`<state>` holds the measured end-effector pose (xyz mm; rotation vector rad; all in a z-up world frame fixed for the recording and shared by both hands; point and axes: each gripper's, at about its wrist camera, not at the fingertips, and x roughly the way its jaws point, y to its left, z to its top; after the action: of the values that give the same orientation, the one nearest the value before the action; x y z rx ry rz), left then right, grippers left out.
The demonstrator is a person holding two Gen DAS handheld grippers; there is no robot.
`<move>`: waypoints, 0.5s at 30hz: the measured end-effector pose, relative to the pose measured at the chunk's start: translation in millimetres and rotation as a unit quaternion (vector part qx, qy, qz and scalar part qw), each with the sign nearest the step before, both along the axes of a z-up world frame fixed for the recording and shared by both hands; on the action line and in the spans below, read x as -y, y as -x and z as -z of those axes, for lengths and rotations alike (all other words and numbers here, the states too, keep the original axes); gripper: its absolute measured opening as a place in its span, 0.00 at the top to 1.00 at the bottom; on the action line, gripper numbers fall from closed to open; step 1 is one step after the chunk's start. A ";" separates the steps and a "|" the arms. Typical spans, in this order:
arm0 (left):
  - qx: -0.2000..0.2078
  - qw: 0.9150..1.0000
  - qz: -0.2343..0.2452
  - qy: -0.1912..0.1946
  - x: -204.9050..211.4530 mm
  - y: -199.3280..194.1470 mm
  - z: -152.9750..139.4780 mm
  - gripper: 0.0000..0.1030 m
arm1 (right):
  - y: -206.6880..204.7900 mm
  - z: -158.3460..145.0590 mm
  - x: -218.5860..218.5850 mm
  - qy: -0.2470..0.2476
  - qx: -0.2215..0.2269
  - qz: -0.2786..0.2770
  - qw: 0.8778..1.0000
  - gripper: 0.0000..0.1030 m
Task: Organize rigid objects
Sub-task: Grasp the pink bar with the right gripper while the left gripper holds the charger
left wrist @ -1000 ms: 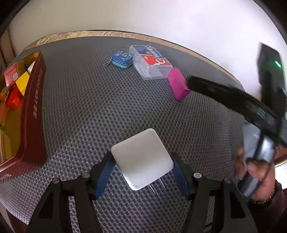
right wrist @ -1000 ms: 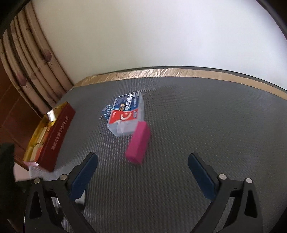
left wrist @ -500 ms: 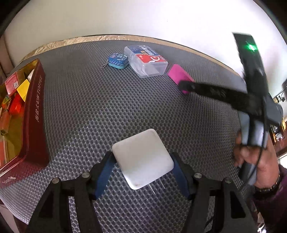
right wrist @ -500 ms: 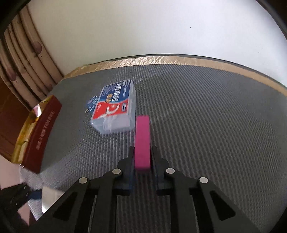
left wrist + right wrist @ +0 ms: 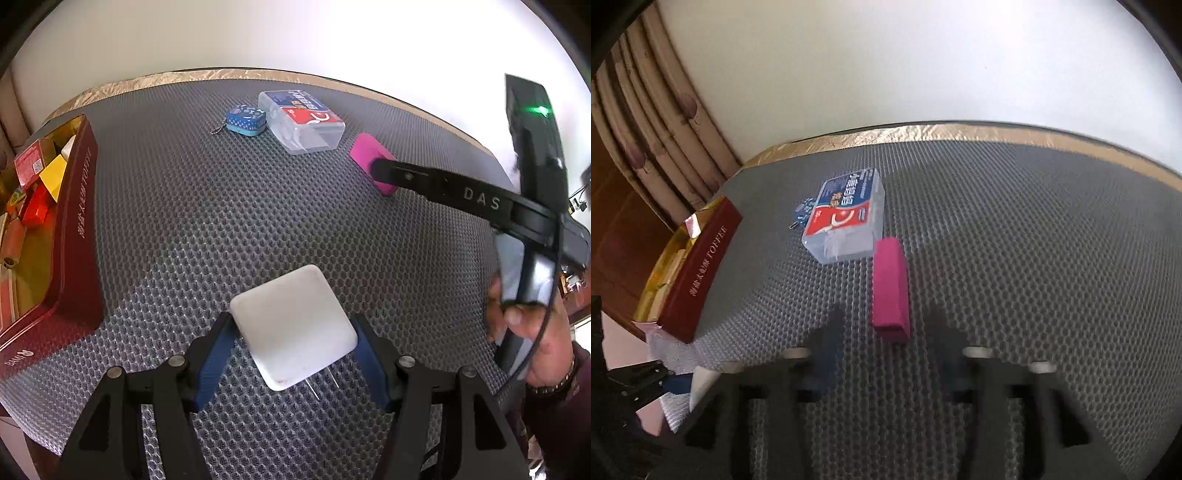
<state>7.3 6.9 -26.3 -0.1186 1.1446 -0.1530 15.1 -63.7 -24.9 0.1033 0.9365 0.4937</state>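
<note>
Here the left gripper (image 5: 293,356) was clamped on a white power adapter (image 5: 293,326), its blue pads pressing the block's two opposite sides, the metal prongs pointing back toward the camera. The adapter sat low over the grey honeycomb mat (image 5: 221,206), well apart from the clear plastic box (image 5: 303,123) with its red-and-blue label that lay near the mat's far edge.

Taking that clear box as the landmark: a small blue keychain pouch (image 5: 245,118) lay just beside it on the left, and a magenta block (image 5: 890,288) lay just beside its near right corner, flat on the mat. The right gripper (image 5: 886,365) was blurred in its own view; its jaws were opening, the fingers standing apart on either side of the magenta block's near end without pressing it. From the left wrist view, one black finger (image 5: 391,171) of that gripper lay across the block, and a person's hand (image 5: 532,332) held the handle. Far left of the box stood a dark red toffee tin (image 5: 77,221), open, with small coloured packets inside.
</note>
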 end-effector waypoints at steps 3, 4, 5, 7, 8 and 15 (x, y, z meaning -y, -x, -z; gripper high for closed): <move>-0.001 1.000 0.000 0.003 -2.6 8.5 -2.8 0.36 | -11.0 4.1 -10.1 0.022 -0.005 -0.003 1.000 0.38; -0.002 1.000 0.001 0.004 -3.3 8.7 -2.4 0.36 | -16.4 7.7 -13.2 0.034 -0.011 -0.004 0.999 0.39; -0.003 1.000 0.000 0.006 -4.0 8.9 -2.4 0.36 | -17.3 8.5 -14.6 0.038 -0.007 -0.002 0.999 0.46; -0.003 1.000 -0.003 0.012 -5.7 7.9 -1.9 0.36 | -19.2 9.9 -13.6 0.050 -0.005 0.006 0.999 0.79; -0.003 1.000 -0.004 0.013 -6.4 7.9 -2.1 0.36 | -20.3 11.1 -8.5 0.039 -0.011 0.007 0.999 0.85; 0.004 0.999 -0.012 0.038 -12.2 10.3 -10.8 0.37 | -3.0 8.4 2.4 0.027 0.002 -0.015 1.000 0.86</move>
<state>-3.0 19.1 -15.4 -0.1981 1.1301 -0.1750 18.1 -66.1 -33.3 0.0386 0.9483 0.4963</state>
